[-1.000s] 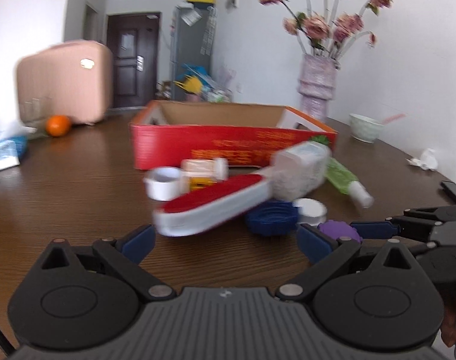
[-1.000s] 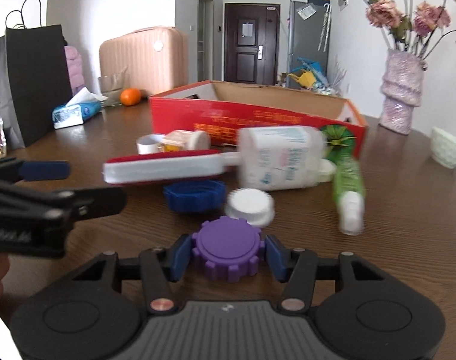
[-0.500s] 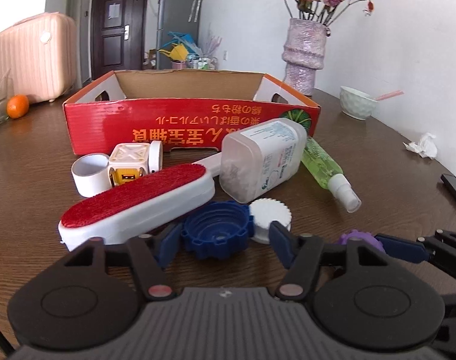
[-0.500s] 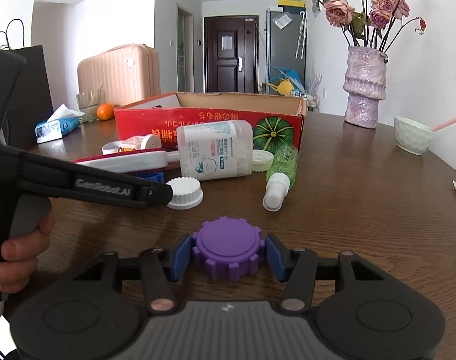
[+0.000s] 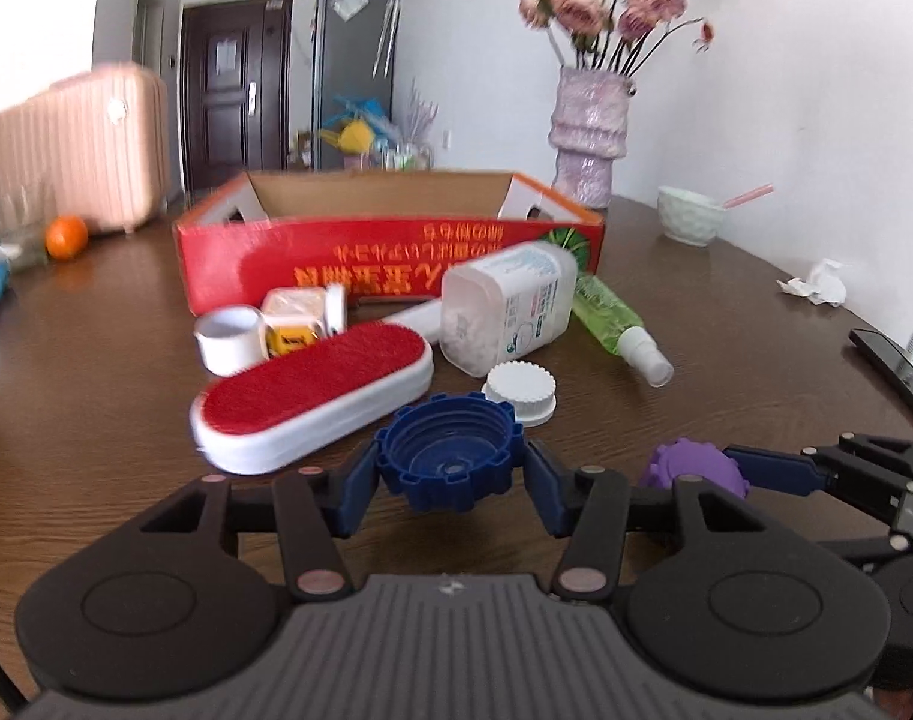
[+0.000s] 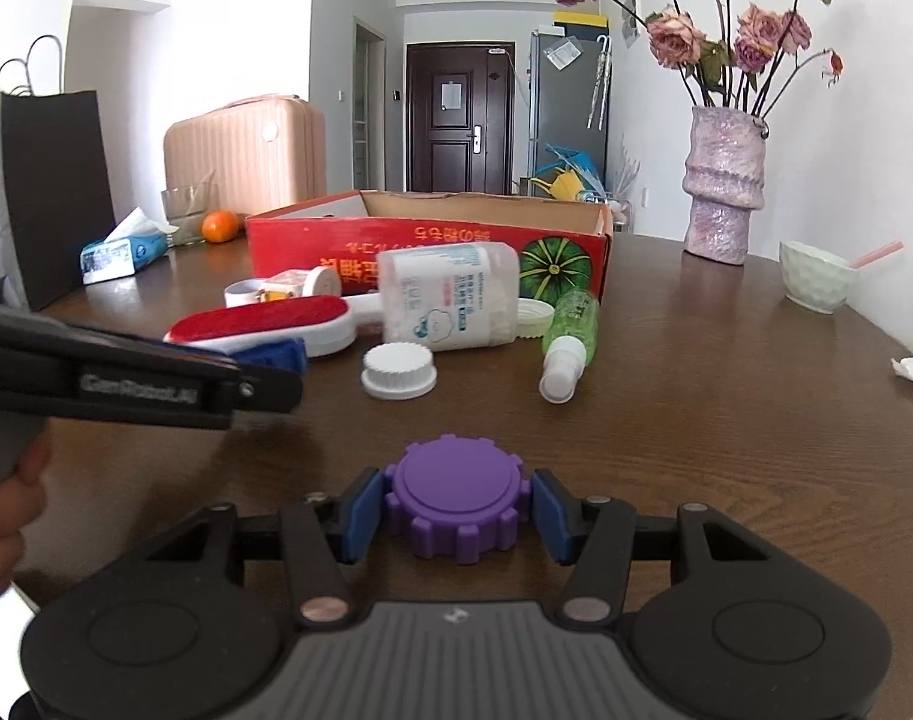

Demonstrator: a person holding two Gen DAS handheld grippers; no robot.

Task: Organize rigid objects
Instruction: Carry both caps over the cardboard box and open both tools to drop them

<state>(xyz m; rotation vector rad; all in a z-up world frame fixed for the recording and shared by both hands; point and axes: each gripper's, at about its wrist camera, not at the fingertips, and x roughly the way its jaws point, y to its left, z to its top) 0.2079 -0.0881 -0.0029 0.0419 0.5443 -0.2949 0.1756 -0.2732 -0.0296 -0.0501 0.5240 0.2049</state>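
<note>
The left gripper [image 5: 450, 471] clamps the blue cap [image 5: 449, 457], apparently just off the surface [image 5: 96, 372]; the right gripper [image 6: 455, 507] clamps the purple cap [image 6: 455, 504].

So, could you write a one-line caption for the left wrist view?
Left gripper grips a blue cap before the red box.

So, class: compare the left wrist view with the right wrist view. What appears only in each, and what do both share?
Only the left wrist view shows the black phone at the table's right edge, and the blue cap's hollow inside, gripped by the left claw.

Only the right wrist view shows the black paper bag and the right claw closed on the purple cap.

Both show the red box, lint brush, white cap and vase.
</note>
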